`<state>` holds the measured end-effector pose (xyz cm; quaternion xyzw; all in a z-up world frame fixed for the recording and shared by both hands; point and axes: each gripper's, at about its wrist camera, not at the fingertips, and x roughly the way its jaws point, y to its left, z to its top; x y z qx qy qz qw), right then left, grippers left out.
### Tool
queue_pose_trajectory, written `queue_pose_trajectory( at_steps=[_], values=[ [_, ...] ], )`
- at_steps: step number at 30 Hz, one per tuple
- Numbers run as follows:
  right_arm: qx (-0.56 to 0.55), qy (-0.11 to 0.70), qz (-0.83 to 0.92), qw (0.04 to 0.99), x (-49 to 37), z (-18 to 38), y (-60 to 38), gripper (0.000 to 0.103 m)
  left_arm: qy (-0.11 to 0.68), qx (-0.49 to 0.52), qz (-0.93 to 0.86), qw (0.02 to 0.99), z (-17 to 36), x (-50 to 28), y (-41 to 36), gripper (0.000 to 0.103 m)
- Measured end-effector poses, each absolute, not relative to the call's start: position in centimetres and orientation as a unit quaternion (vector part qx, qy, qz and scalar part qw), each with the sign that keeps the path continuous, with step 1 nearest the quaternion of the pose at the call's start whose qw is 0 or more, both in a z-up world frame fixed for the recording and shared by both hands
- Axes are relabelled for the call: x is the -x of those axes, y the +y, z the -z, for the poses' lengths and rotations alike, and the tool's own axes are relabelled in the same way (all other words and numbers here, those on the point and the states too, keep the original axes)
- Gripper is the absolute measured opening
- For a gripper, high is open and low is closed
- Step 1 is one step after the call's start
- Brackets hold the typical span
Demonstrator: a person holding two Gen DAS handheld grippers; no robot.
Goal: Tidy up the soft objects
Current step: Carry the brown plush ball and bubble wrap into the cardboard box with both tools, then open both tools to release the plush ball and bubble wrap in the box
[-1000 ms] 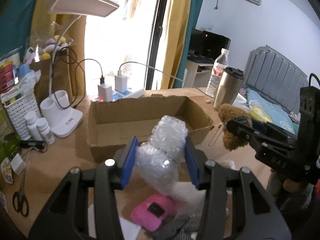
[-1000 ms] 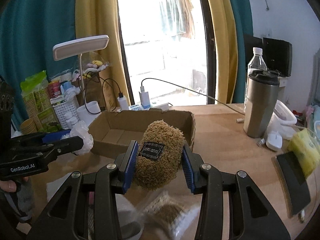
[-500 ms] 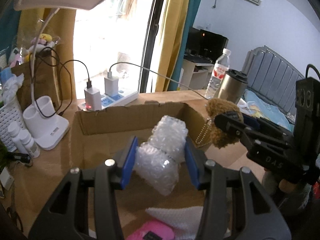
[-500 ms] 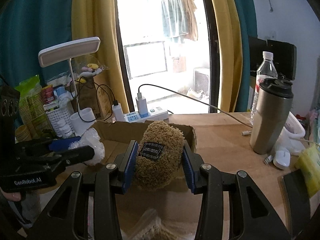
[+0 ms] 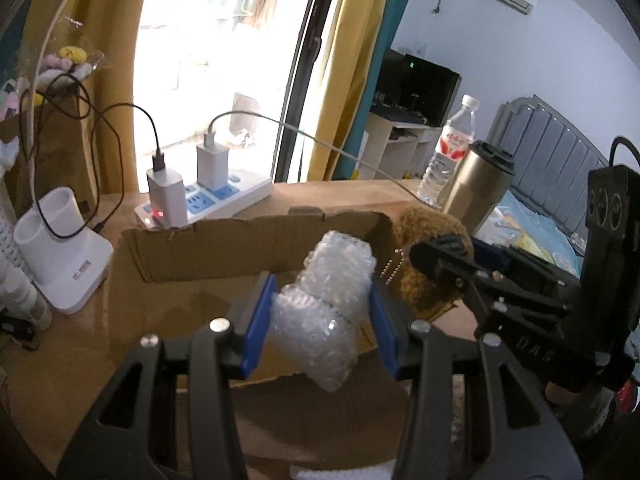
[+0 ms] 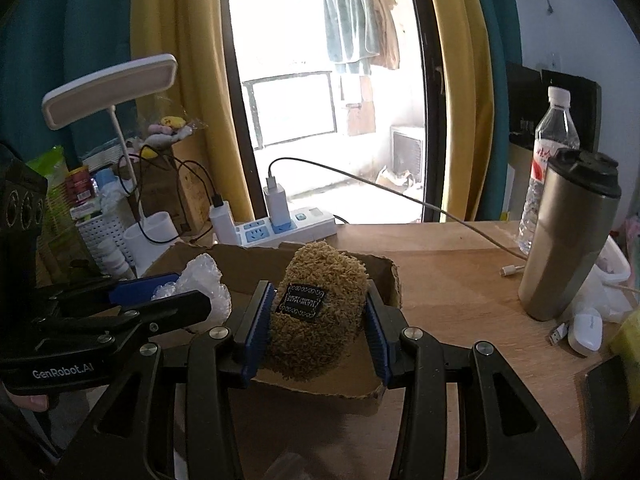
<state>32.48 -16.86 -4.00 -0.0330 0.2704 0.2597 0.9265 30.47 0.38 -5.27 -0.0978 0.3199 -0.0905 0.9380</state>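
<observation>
Left wrist view: I see the wooden desk (image 5: 348, 196) with the open cardboard box (image 5: 208, 252) near its middle, the box's far wall toward the window edge. Behind that wall, along the desk's back edge, lies a white power strip (image 5: 224, 200) with two chargers plugged in; a steel tumbler (image 5: 478, 188) and a water bottle (image 5: 450, 152) stand toward the right edge. My left gripper (image 5: 320, 320) is clamped on a wad of bubble wrap (image 5: 324, 312), both blue pads pressing its sides, and it hangs over the box's near edge, above the inside. In the right wrist view my right gripper (image 6: 318, 320) is clamped on a brown fuzzy plush toy (image 6: 316, 316) with a black label facing me; the toy hangs above the box's right half, close to the right wall. The two bundles sit side by side over the box, apart from each other
</observation>
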Motion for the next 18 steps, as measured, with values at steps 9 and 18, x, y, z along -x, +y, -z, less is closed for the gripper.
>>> queue_pose_trajectory(
  at_steps=[9, 18],
  values=[
    [0.033, 0.289, -0.257, 0.921, -33.5, 5.1, -16.8, 0.056, 0.349, 0.106, 0.101, 0.926, 6.6, -32.1, 0.0, 0.05],
    [0.033, 0.275, -0.245, 0.929, -32.8, 4.1, -17.0, 0.068, 0.341, 0.104, 0.085, 0.93, 5.8, -30.6, 0.5, 0.067]
  ],
)
